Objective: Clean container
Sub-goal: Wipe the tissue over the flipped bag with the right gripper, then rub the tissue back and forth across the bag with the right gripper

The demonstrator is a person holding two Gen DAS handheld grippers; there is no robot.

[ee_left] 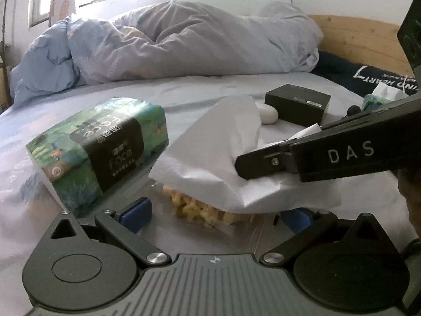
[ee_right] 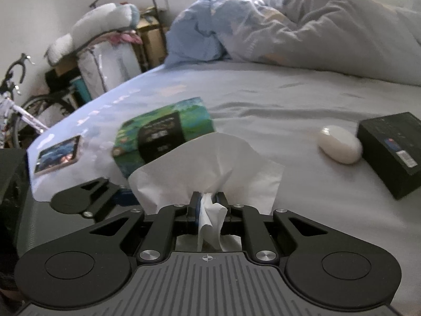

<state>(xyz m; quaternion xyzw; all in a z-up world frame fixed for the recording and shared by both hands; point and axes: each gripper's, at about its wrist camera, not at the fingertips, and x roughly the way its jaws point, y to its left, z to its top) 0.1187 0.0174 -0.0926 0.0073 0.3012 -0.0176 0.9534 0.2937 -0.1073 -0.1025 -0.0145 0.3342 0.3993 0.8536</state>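
Setting: we're on the bed sheet, rumpled duvet at the far side, clutter spread across the near half.
Right gripper: jaws pinched nearly together on a white tissue, the sheet fanning out ahead of the fingertips and a twisted tail trailing back toward the camera.
Left gripper: jaws set wide, blue pads on either side of a clear container. Whether the pads actually press its walls I cannot tell; the tissue hides the right-hand one.
Container: near centre of the left wrist view, between the left fingers, with yellowish crumbly stuff showing through its wall. The tissue is draped right over the top of it.
Handling: the container looks thin, clear and light, likely to flex or skid on the soft sheet, so a hold across its side walls, low down, seems the safe place.
Tissue handling: soft and easily torn; it will bunch rather than scrub, so gentle pressure is called for.
Neighbours: green tissue pack just left of the container; white oval object and black box farther right, side by side.
Risk: press hard and the container could tip and spill.
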